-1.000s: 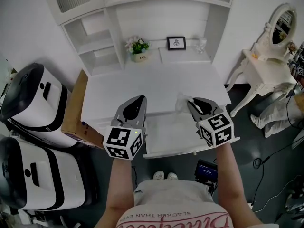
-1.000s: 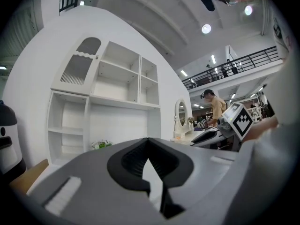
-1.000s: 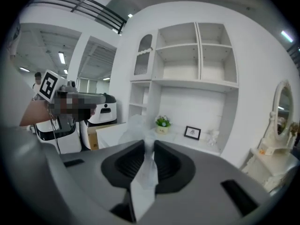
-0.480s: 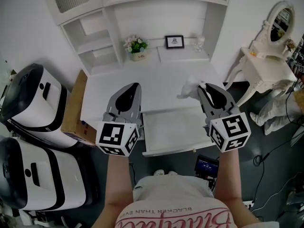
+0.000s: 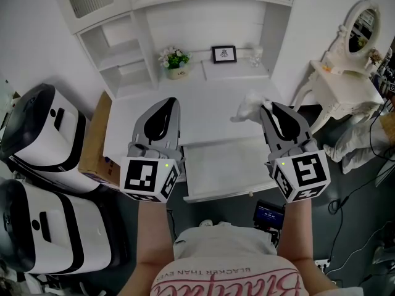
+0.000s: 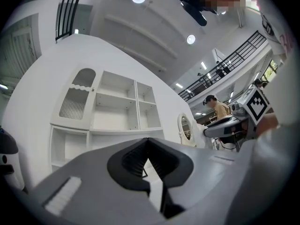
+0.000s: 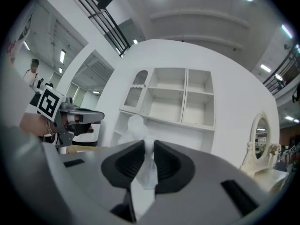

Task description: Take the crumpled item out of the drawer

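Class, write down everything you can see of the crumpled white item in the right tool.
The crumpled item is white, thin and wrinkled, like tissue or soft plastic. The right tool pinches it between closed jaws; a bunched end sticks out past the tips. It shows over the desk, beyond the open drawer.

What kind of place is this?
Probably a mock bedroom inside a large hall: white desk with shelves, dressing table with oval mirror, and balcony railings under a high ceiling.

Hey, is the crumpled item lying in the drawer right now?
No, the right gripper has the crumpled item pinched between its jaws, outside the open drawer.
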